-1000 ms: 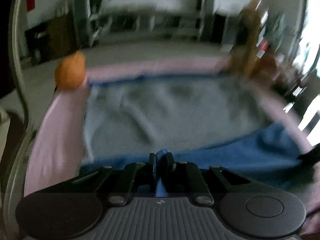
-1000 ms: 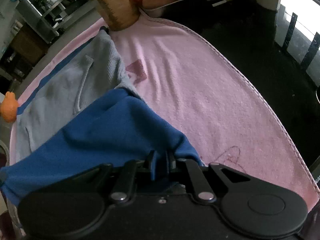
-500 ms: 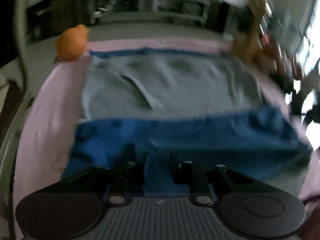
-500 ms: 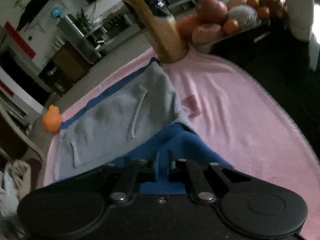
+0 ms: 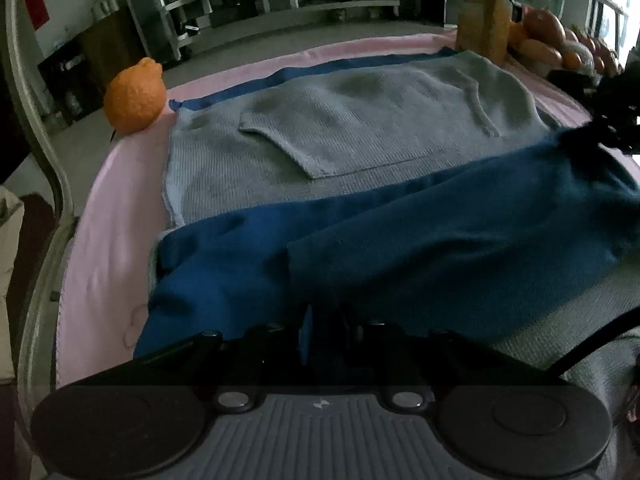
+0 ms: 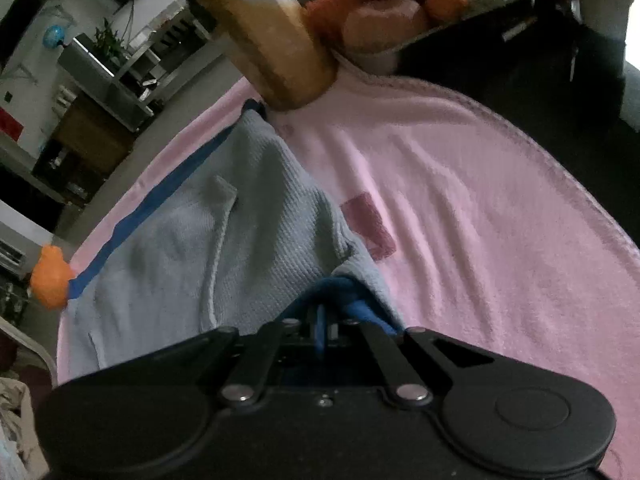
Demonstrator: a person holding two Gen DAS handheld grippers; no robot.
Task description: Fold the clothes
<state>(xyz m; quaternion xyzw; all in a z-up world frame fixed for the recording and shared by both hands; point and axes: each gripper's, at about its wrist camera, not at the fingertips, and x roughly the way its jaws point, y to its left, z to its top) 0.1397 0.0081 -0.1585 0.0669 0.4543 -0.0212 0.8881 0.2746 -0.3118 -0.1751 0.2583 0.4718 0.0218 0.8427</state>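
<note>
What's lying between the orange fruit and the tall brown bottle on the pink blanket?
The gray knit garment with its blue edge strip fills that stretch between the orange fruit and brown bottle, clearest in the left wrist view.

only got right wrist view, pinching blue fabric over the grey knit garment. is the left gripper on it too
Observer: The blue fabric layer runs in between the fingers of the left gripper; clamped or not, I cannot tell.
Operator: how far across does the blue lie
Observer: It covers only the near part of the grey knit garment, side to side.
Operator: fold edge straight
Observer: No, it slants, reaching farther at the right gripper.
</note>
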